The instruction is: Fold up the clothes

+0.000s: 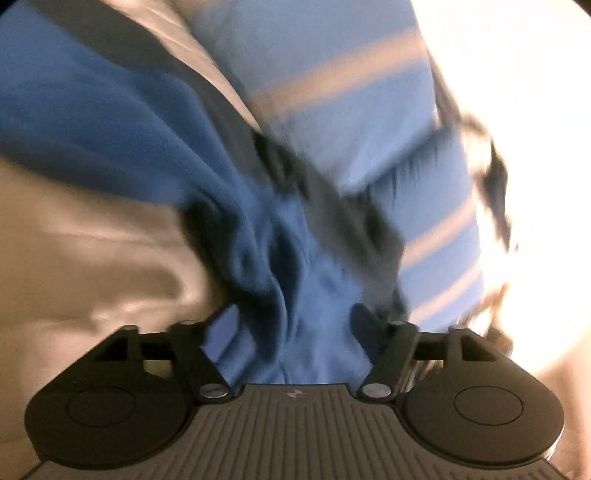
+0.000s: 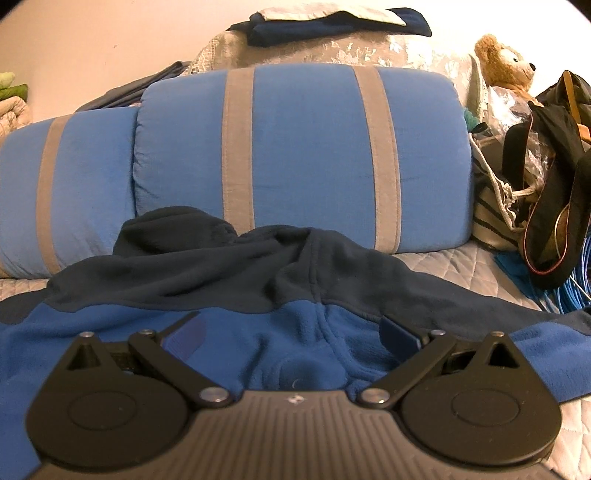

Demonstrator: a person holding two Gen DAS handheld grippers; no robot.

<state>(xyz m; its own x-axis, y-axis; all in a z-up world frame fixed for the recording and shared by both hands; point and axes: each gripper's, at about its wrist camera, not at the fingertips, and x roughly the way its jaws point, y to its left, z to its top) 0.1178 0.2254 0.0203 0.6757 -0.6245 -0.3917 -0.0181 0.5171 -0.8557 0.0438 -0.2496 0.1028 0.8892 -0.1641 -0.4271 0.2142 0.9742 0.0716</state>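
A blue fleece garment (image 2: 258,343) with a dark navy upper part (image 2: 207,269) lies spread on a quilted bed. My right gripper (image 2: 291,332) sits low over its blue middle, jaws wide open, nothing between them. In the blurred left wrist view the same fleece (image 1: 295,266) is bunched into folds that run down between my left gripper's (image 1: 291,325) open jaws; the fingertips are largely buried in the cloth and I cannot tell whether they pinch it.
A big blue pillow with grey stripes (image 2: 303,155) lies behind the garment, a second one (image 2: 70,184) to its left. Folded dark clothes (image 2: 328,26) sit on a silver cushion. A teddy bear (image 2: 506,62), bags and blue cords (image 2: 565,291) crowd the right.
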